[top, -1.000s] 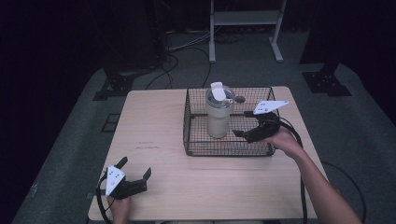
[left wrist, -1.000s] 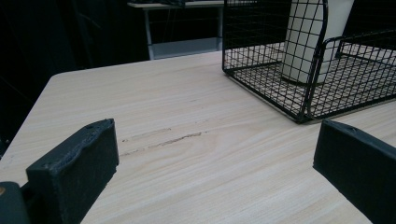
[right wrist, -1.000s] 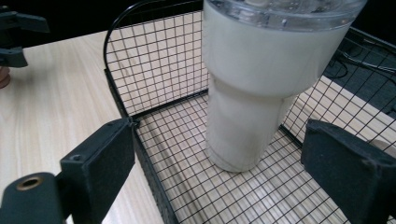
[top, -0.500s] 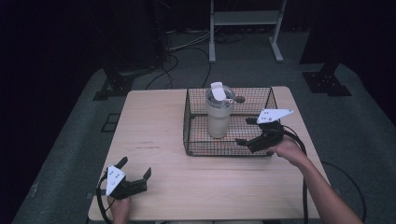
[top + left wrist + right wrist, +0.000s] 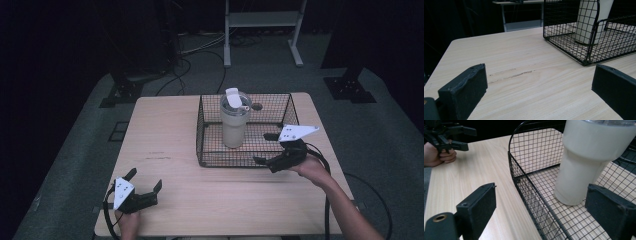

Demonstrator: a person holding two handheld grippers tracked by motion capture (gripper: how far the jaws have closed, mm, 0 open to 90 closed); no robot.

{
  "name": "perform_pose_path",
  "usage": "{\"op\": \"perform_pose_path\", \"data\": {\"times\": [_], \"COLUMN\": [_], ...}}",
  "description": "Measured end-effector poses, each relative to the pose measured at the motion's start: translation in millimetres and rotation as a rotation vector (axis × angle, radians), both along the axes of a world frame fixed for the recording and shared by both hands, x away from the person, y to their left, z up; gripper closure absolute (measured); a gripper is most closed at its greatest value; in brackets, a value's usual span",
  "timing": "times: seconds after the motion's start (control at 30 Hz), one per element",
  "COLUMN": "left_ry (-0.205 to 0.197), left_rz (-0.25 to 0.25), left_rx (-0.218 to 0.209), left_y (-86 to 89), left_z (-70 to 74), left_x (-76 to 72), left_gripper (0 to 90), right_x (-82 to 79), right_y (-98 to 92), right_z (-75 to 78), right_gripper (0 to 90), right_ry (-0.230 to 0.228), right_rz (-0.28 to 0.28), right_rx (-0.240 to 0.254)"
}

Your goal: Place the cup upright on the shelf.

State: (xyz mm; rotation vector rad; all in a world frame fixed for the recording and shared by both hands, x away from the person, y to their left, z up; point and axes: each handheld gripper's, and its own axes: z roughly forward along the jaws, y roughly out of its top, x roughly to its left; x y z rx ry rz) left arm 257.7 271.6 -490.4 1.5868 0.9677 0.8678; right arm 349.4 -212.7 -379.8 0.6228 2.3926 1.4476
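Wooden table (image 5: 170, 130), dark room. A black wire basket (image 5: 210, 155) sits on the far right part of the tabletop; a pale cup (image 5: 234, 127) with a clear lid and a white flip tab stands upright inside it, toward its left half.

Right gripper (image 5: 268, 149): held in the person's right hand (image 5: 311, 169) at the basket's near right corner, grey plate on top, cable trailing back off the table edge. Jaws spread wide, gripping nothing. One jaw tip lies over the basket's inside, the other at or just outside the front rim. In the right gripper view the basket's near wall (image 5: 529, 195) runs up between the two jaws, and the cup (image 5: 584, 165) stands ahead and toward the right-hand jaw, apart from it. Whether either jaw touches the wire cannot be told.

Left gripper (image 5: 146, 186): held in the left hand (image 5: 129, 222) at the near left corner of the table, resting low on or just over the wood. Jaws wide apart, nothing between them. In the left gripper view bare tabletop (image 5: 524, 75) lies ahead, with the basket (image 5: 564, 42) and cup (image 5: 589, 22) well off to the front right.

The two grippers are well apart. The right gripper view shows the left one far off at upper left (image 5: 461, 137), fingers (image 5: 447, 156) curled round its handle.
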Motion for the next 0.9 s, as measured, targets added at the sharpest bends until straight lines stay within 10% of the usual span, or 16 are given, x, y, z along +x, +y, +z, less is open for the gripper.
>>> {"op": "perform_pose_path", "data": {"times": [0.9], "left_ry": [0.002], "left_rz": [0.002], "left_rx": [0.006], "left_y": [-0.8], "left_z": [-0.1], "left_x": [-0.2], "left_gripper": [0.0], "right_x": [-32.6], "right_y": [-3.8], "right_z": [-31.3], "right_gripper": [9.4], "right_ry": [0.012], "right_rz": [0.037], "right_rx": [-0.034]}}
